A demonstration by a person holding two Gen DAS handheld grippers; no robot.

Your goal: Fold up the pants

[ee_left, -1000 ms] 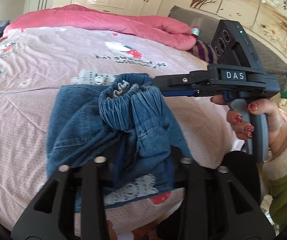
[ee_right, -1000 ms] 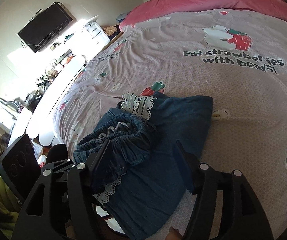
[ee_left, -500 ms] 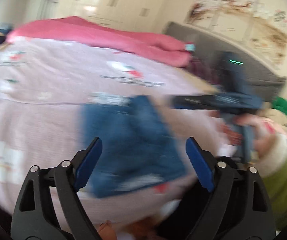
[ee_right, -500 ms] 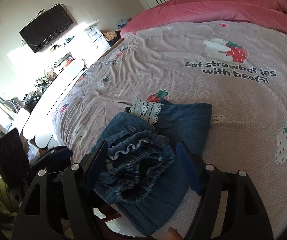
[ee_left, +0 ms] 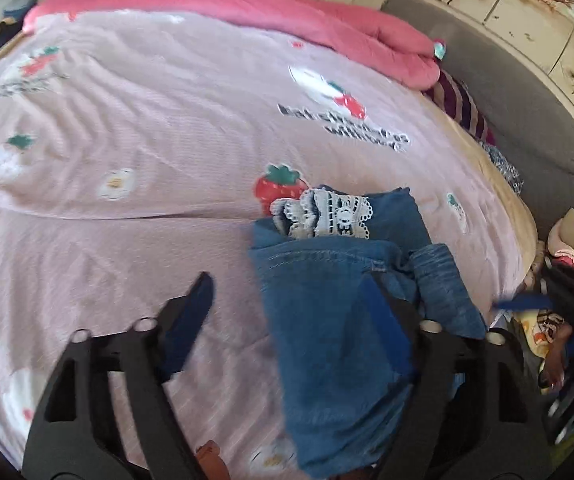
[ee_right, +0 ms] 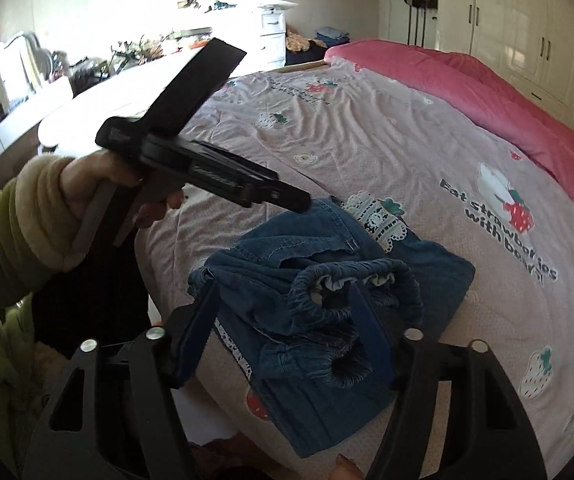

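Observation:
Blue denim pants with white lace trim lie bundled near the front edge of the pink strawberry bedsheet. My left gripper is open and empty; its right finger is over the denim, its left finger over bare sheet. In the right wrist view the pants lie folded with the elastic waistband bunched on top. My right gripper is open, its fingers on either side of the waistband bundle. The left gripper hovers just above the pants' far left edge.
A pink duvet lies rolled along the far side of the bed. A grey headboard and striped pillow are at the right. A white desk and dresser stand beyond the bed's left edge.
Both grippers let go of the pants, which dropped onto the bed. The left gripper opened and swung left; the right gripper opened and pulled back over the waistband.

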